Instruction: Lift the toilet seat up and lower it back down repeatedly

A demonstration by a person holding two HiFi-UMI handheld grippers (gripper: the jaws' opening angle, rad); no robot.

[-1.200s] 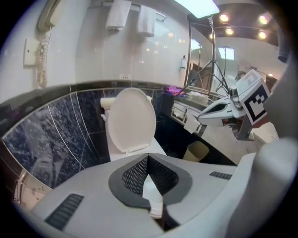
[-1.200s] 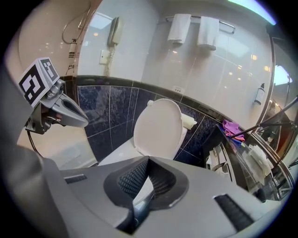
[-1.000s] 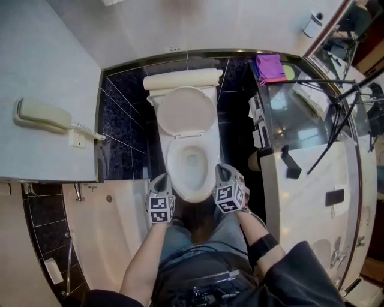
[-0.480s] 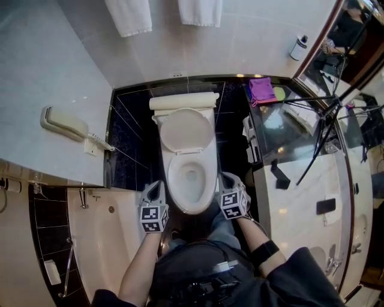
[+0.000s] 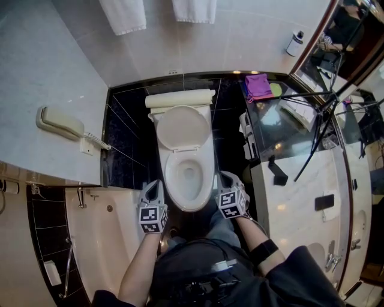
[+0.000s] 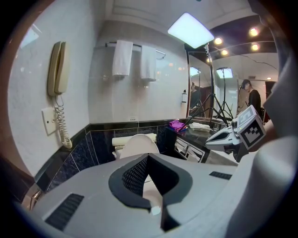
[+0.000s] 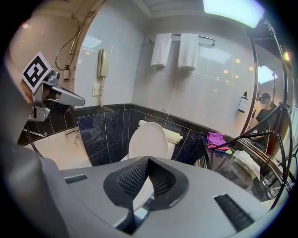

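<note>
Camera tipped up: two towels [image 5: 123, 15] came into frame on the wall above the toilet [image 5: 183, 127]. Left gripper [image 5: 153, 187] slid slightly outward from the bowl's front; right gripper [image 5: 227, 178] shifted a touch back.

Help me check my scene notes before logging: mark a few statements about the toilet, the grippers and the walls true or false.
1. The toilet lid stands raised, and the bowl is open. True.
2. The right gripper is clamped on the bowl's rim. False: its jaws are shut with nothing between them, and it is beside the bowl.
3. A corded phone hangs on the wall on the person's left. True.
4. The towels on the rail are purple. False: they are white. The purple cloth lies on the dark counter.
5. The left gripper is on the opposite side of the bowl from the right one. True.
</note>
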